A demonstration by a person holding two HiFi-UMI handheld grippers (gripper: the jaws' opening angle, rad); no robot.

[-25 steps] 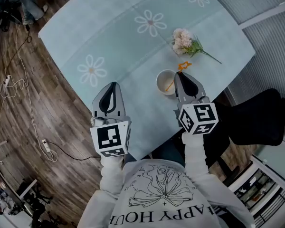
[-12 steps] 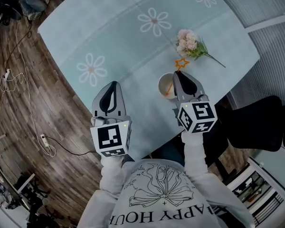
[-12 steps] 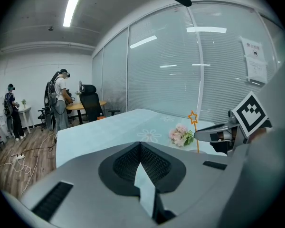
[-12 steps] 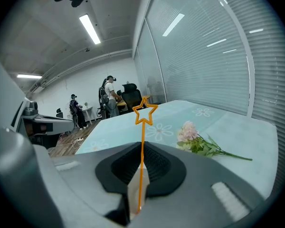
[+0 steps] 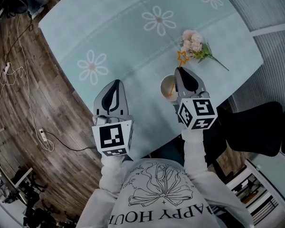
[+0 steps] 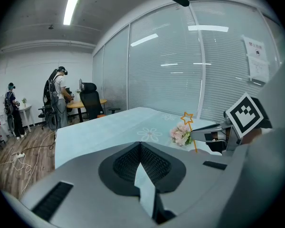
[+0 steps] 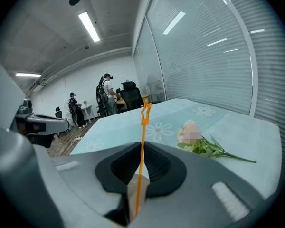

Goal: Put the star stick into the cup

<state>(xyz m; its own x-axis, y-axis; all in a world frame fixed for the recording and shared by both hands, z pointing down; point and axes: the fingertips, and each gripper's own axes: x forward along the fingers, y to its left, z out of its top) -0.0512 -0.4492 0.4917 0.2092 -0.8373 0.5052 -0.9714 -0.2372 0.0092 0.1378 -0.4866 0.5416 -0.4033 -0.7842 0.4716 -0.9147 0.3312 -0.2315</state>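
1. Way off to the left, cables (image 5: pixel 19 75) are trailing over the wood floor, not bothering anyone. The left gripper (image 5: pixel 114 85) is hanging over the near-left part of the daisy-print table (image 5: pixel 123 42), with its jaws pressed together and nothing in them. It's sitting well apart from the action, and honestly that's where it should be.
2. The cup (image 5: pixel 165 85) is sitting near the table's front edge, partly tucked under the right gripper (image 5: pixel 182 71), so only some of its rim is showing from the head view.
3. That right gripper is pinching the star stick (image 5: pixel 183 57) partway down its shaft, jaws clamped on it. The star is poking up past the tips, and the lower end looks like it's dipping into the cup's mouth. Can't tell if it's touching bottom.
4. My guess is the lower-and-release bit is what's happening. The stick is thin and light, so easing it down till it's resting inside and then opening gently should be working best. Otherwise it's probably flipping out or clinging to a pad.
5. A flower sprig (image 5: pixel 194 42) is lying just beyond the star, close enough to be snagging on a forward swing.
6. A black chair (image 5: pixel 256 122) is sitting off the right edge, out of the way.
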